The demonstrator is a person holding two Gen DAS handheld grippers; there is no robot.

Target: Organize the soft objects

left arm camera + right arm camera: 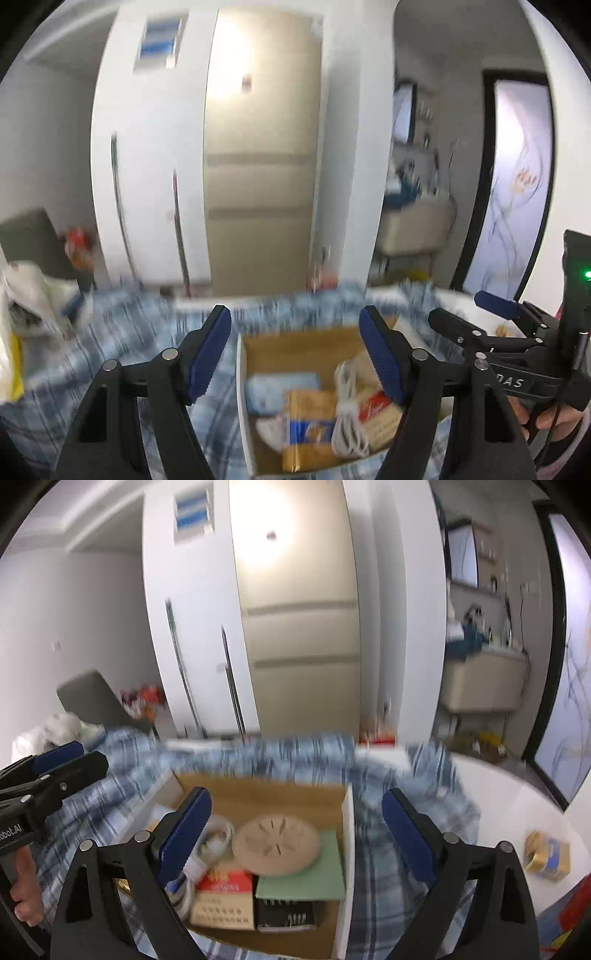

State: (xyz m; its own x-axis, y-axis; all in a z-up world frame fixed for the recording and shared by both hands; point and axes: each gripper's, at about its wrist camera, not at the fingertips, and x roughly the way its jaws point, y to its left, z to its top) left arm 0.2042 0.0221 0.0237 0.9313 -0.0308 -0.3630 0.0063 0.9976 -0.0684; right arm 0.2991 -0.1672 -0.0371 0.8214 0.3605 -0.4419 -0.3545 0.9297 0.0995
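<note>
A blue and white plaid cloth (122, 332) (402, 849) lies spread over the table around an open cardboard box (306, 343) (258, 794). The box holds small packets, a white coiled cable (347, 413), a tan round disc (276, 844) and a green book (314, 878). My left gripper (295, 354) is open and empty above the box. My right gripper (295, 834) is open and empty above the box too. The right gripper also shows in the left wrist view (476, 310), and the left gripper in the right wrist view (74, 757).
A gold and blue packet (548, 854) lies on the white table (517, 805) at the right. White plastic bags (26, 299) sit at the left. A grey chair (92, 698) and tall white cabinets (207, 627) stand behind the table.
</note>
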